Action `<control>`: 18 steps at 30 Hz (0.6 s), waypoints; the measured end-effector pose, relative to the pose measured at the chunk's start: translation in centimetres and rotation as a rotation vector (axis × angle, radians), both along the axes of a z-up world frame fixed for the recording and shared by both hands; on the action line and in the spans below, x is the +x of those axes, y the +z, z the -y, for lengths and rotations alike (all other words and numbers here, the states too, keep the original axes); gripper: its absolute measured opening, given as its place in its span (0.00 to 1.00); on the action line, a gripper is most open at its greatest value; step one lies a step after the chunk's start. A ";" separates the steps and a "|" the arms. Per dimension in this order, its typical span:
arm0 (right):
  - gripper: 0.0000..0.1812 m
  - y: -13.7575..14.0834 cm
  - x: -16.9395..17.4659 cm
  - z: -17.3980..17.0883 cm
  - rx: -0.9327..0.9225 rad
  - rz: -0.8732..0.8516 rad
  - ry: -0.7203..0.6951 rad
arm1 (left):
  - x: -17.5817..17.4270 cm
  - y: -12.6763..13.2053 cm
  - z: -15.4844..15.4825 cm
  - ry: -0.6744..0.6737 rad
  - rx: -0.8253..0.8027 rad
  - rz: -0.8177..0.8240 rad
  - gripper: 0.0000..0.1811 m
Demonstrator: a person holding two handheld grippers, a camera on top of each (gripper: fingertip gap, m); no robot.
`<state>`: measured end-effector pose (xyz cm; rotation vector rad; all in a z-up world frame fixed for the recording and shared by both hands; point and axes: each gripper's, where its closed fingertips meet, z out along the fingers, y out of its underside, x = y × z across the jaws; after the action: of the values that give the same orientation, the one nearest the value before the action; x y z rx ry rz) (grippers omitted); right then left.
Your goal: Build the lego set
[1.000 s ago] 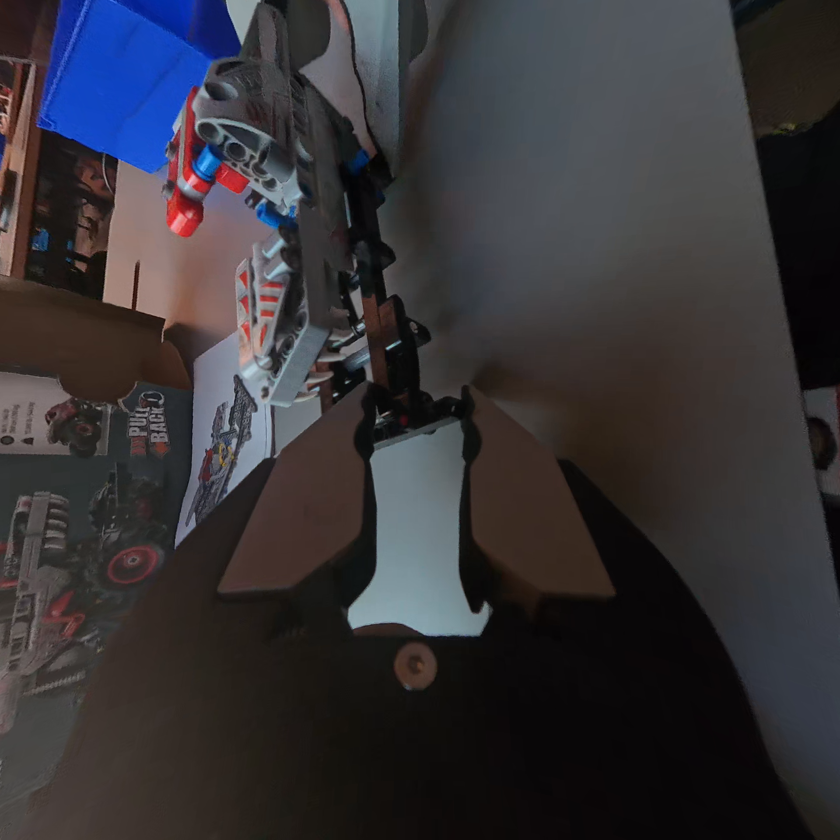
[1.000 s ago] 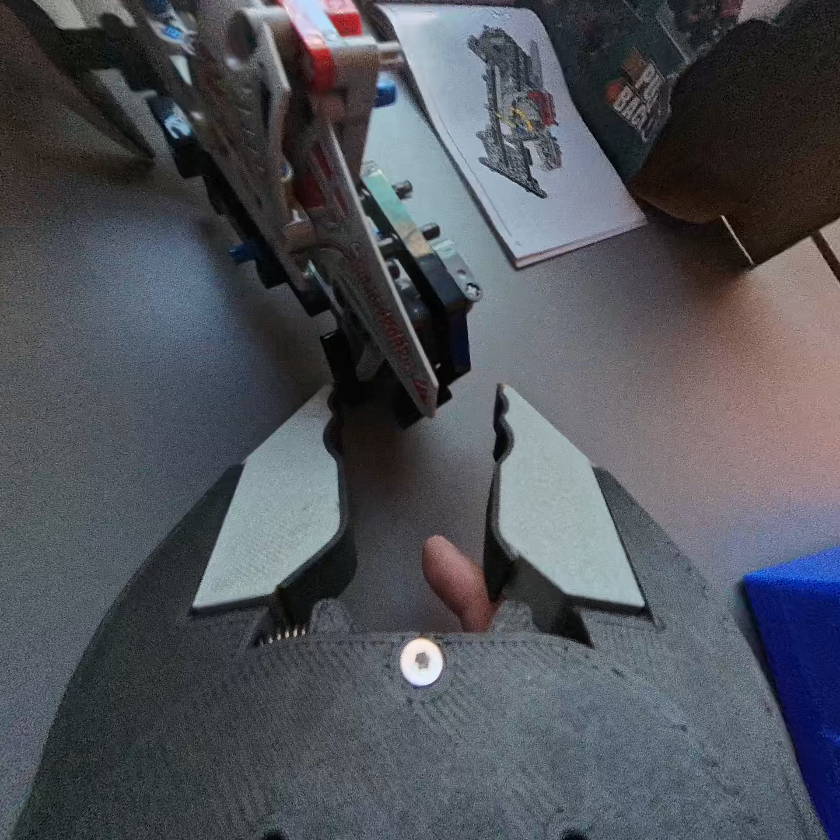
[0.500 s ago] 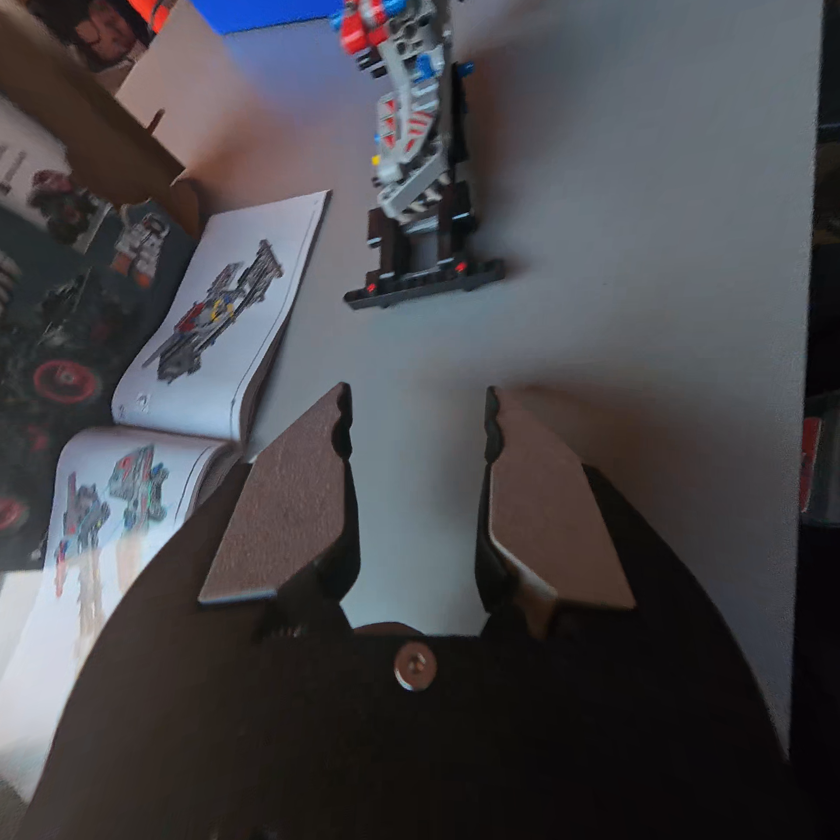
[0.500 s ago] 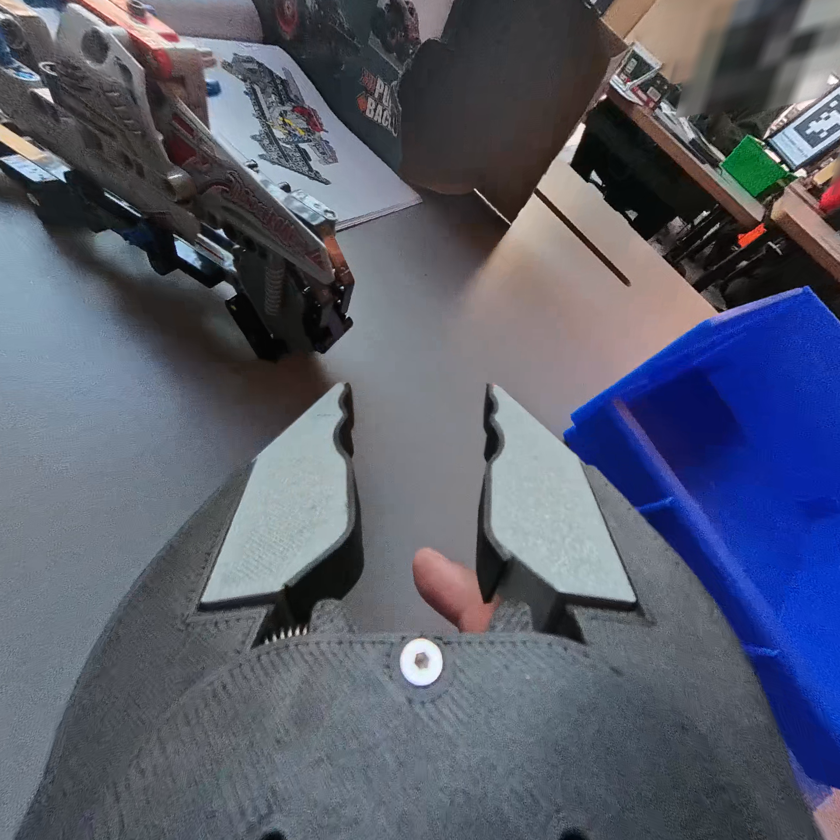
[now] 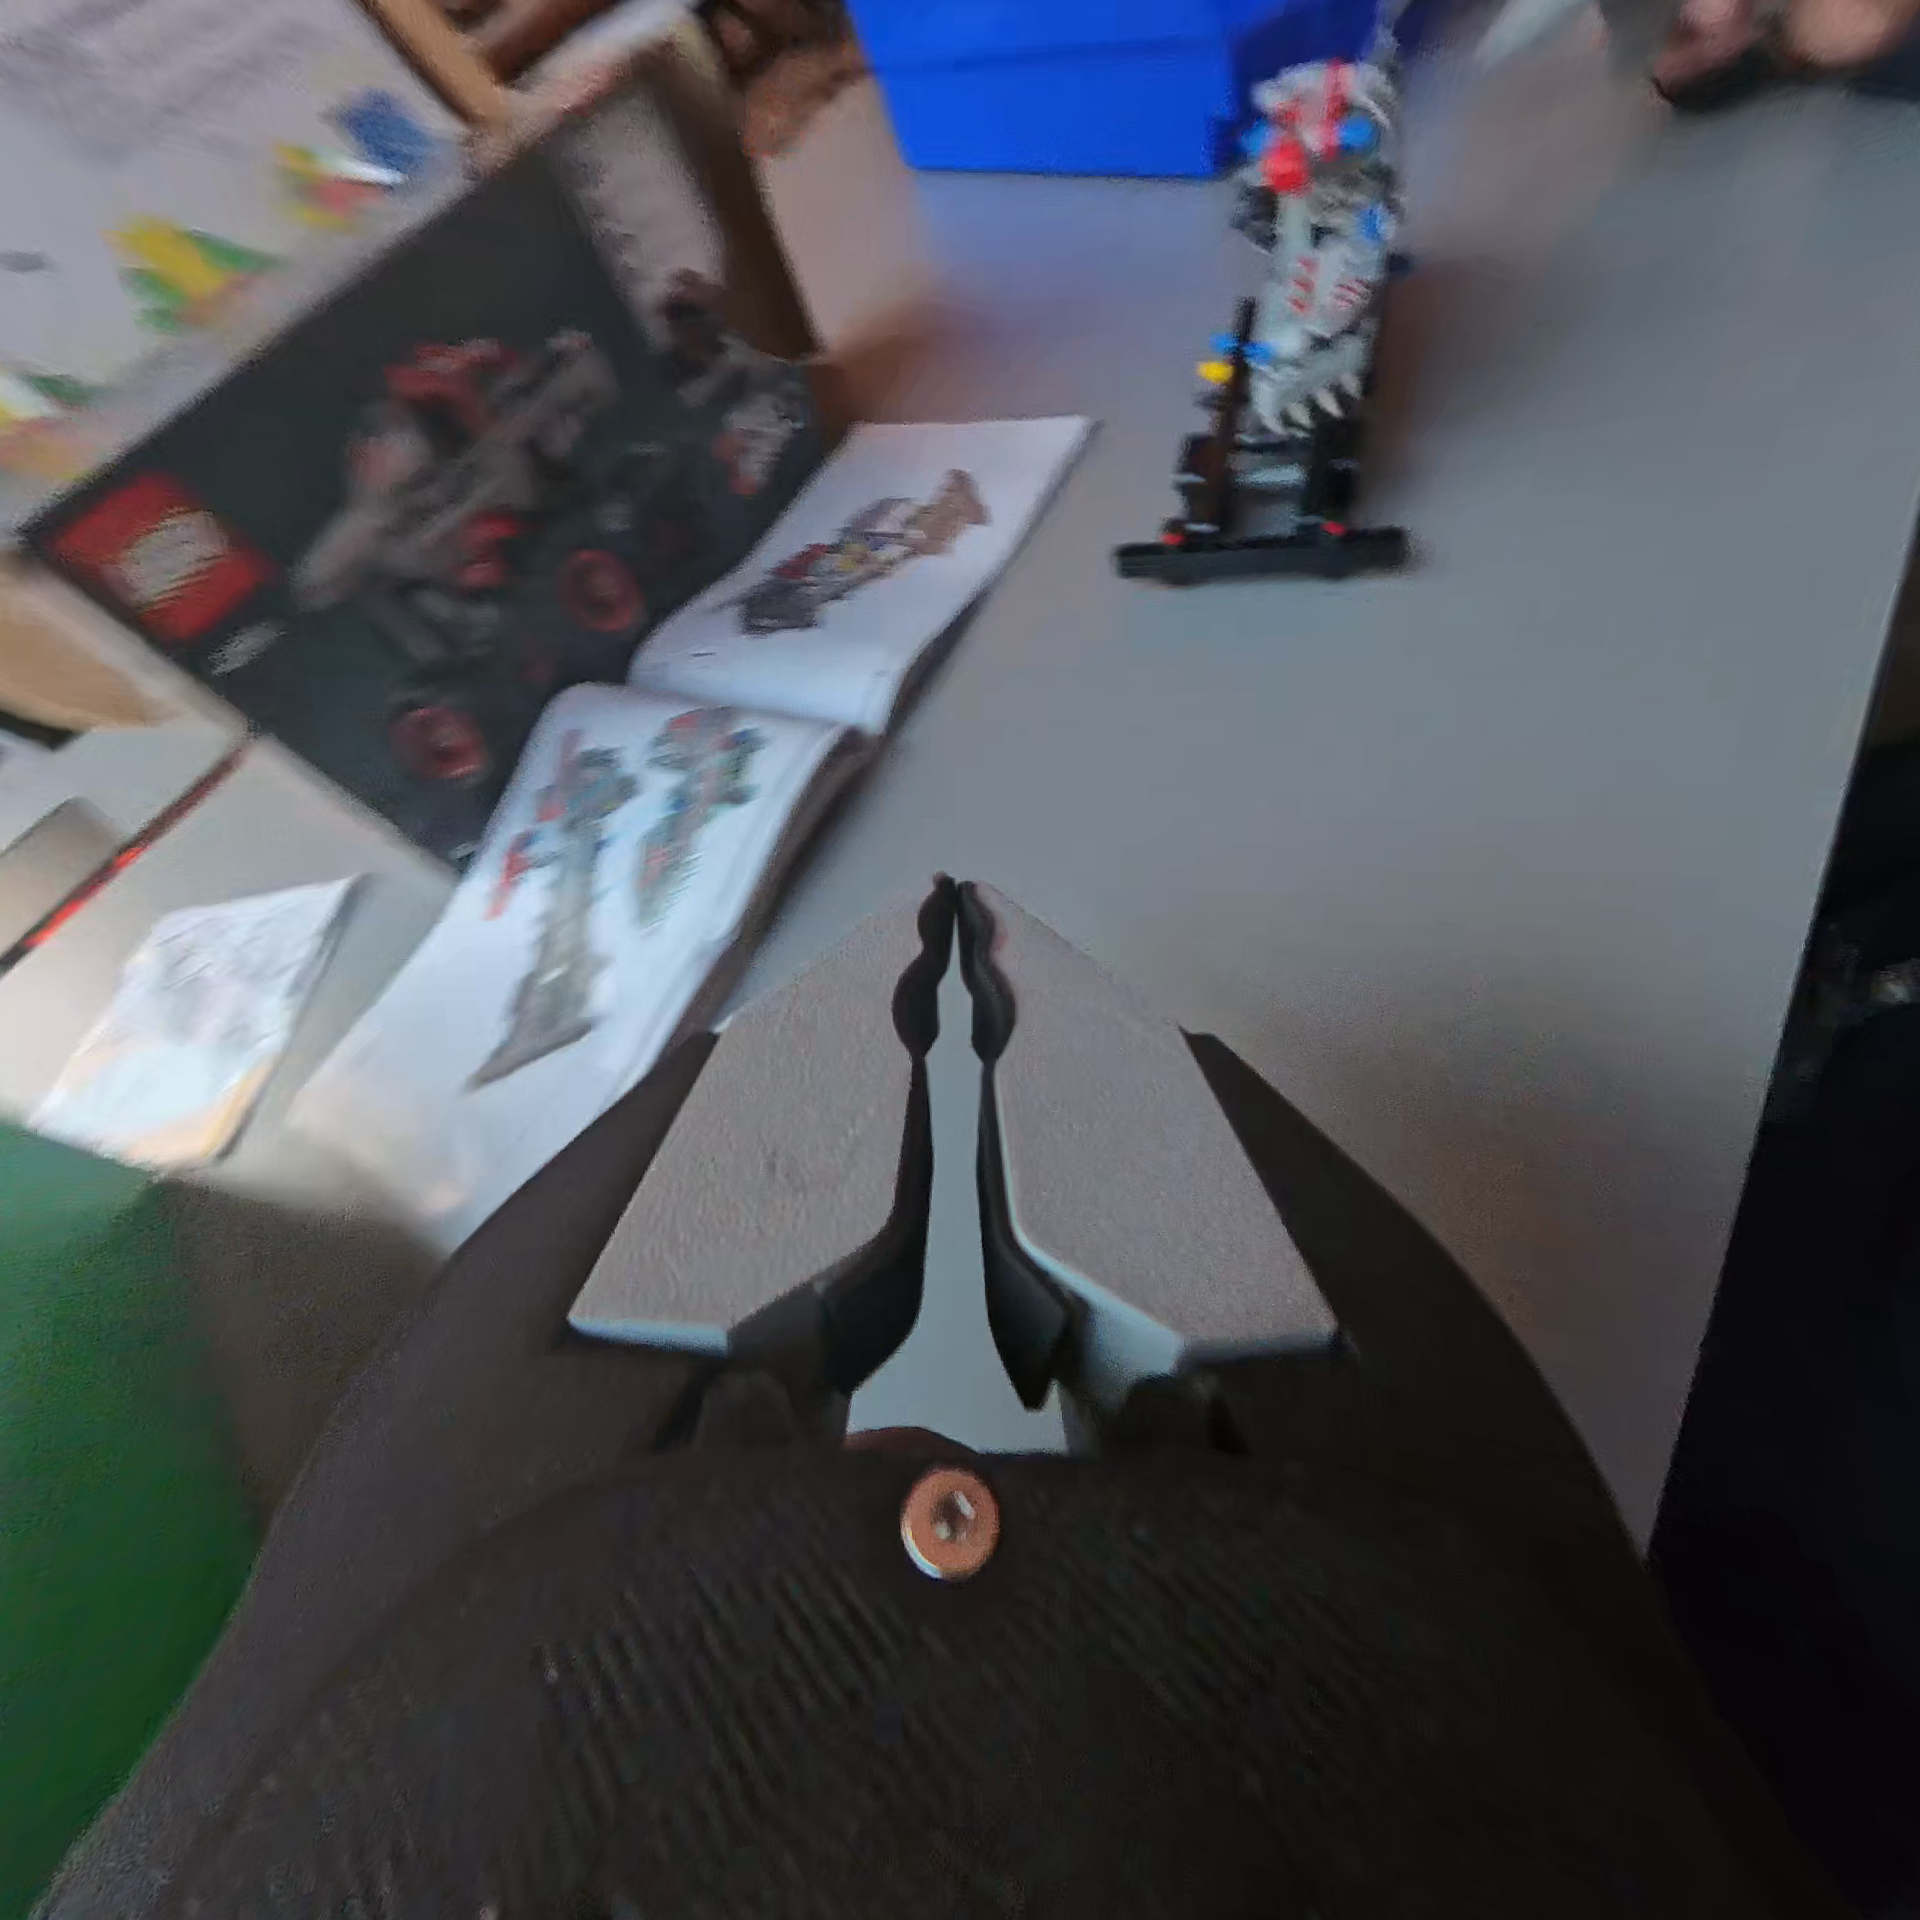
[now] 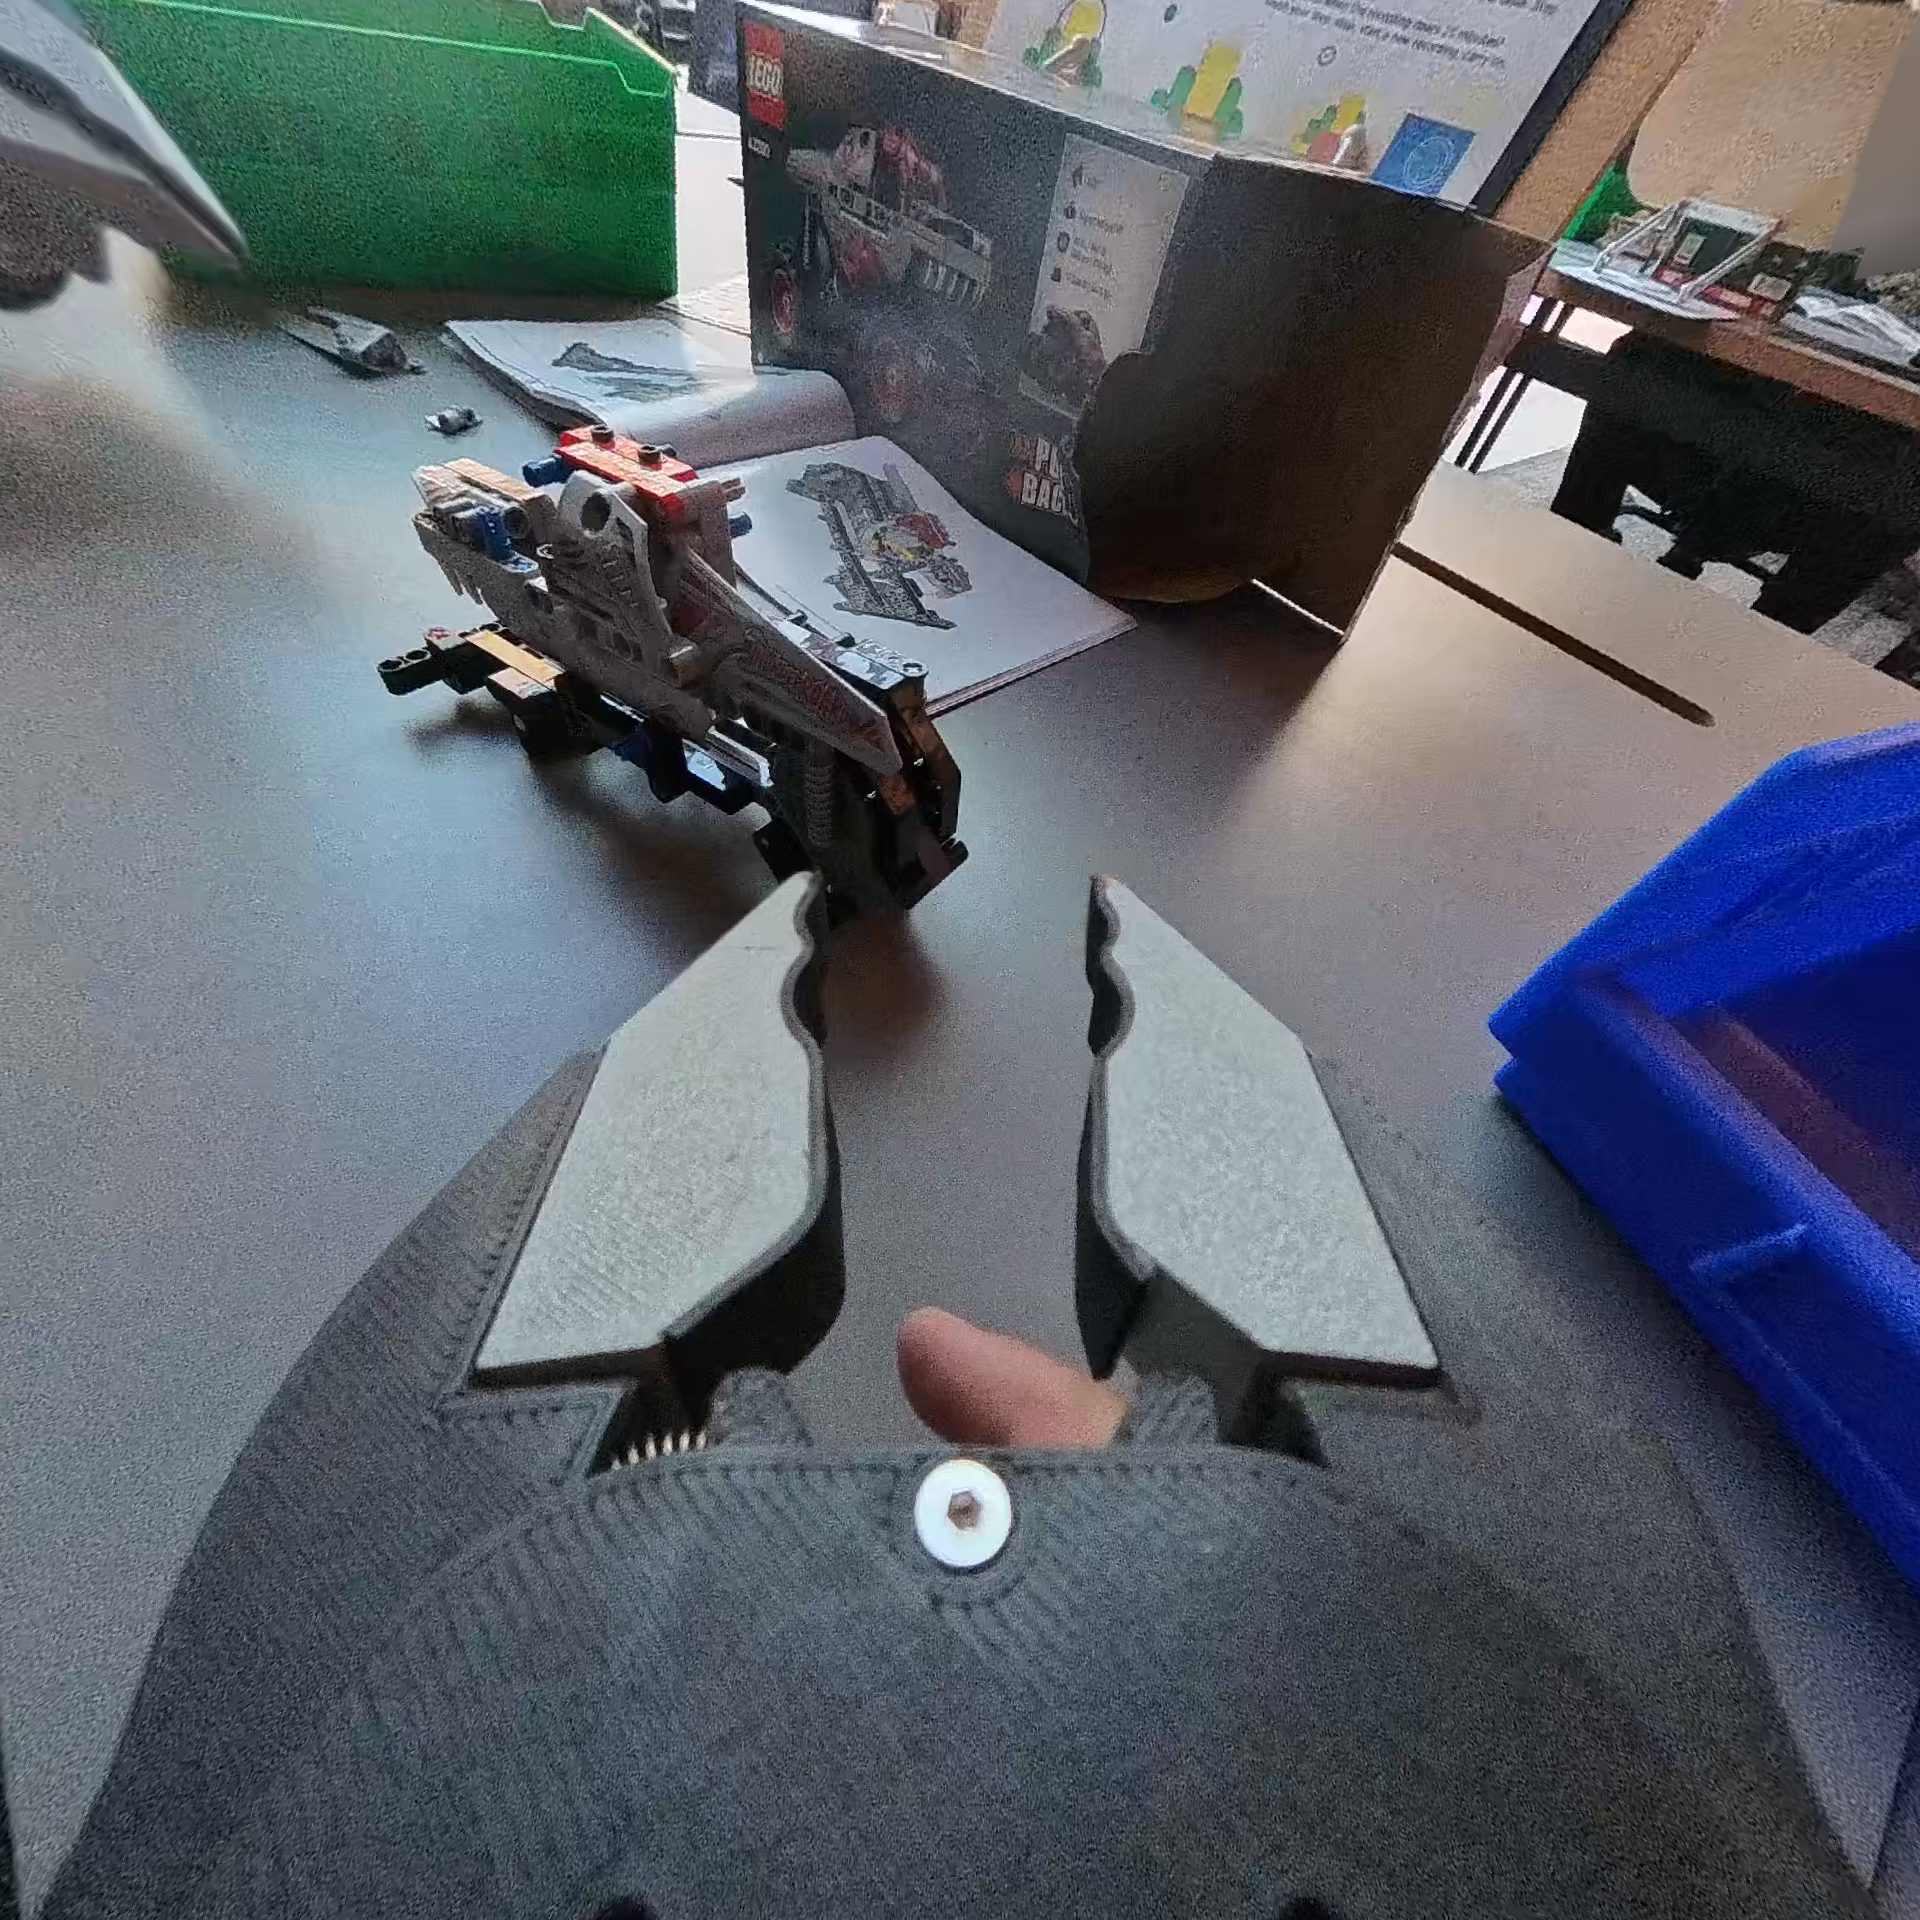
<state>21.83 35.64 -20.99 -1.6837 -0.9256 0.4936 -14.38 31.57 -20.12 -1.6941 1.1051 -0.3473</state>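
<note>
The left gripper [image 5: 957, 896] has its jaws pressed together at the tips, with nothing between them, and it hangs above the grey table [image 5: 1351, 831]. The right gripper [image 6: 951, 904] has its jaws spread apart and empty; a fingertip [image 6: 997, 1382] of the person shows behind them, near the screw. The half-built lego model [image 6: 675, 644] stands free on the table, just in front of the tip of the right gripper's left finger, and no gripper touches it. In the left wrist view the model [image 5: 1288, 364] is far ahead and blurred, so its small parts are hard to make out. Beside the model lies the open instruction booklet [image 6: 894, 561], and behind the booklet stands the dark cardboard box [image 6: 1091, 301] of the set. The blue bin [image 6: 1745, 1091] is at the right edge, cut off by the frame, and I cannot tell what is inside it. The green bin [image 6: 416, 156] stands at the far left; only its outer wall shows, so its contents are hidden. Two small loose pieces [image 6: 358, 341] lie on the table in front of the green bin, too small to identify. A grey blurred shape in the top left corner of the right wrist view is cut off.
</note>
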 end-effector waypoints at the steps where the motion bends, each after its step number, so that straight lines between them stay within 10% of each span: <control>1: 0.26 -0.1 0.0 -0.1 -0.007 0.002 0.000 | -2.2 1.3 -0.2 0.043 0.014 0.054 0.00; 7: 0.31 -0.2 0.1 -0.9 -0.077 -0.040 -0.009 | -7.4 2.7 -0.4 0.115 0.069 0.188 0.00; 18: 0.33 0.3 1.2 -2.0 -0.017 -0.040 -0.115 | -4.6 1.0 -0.8 0.000 0.146 0.149 0.00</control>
<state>23.03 37.65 -20.71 -1.7253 -0.7924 0.4575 -18.94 32.37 -19.09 -1.5142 0.9966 -0.3775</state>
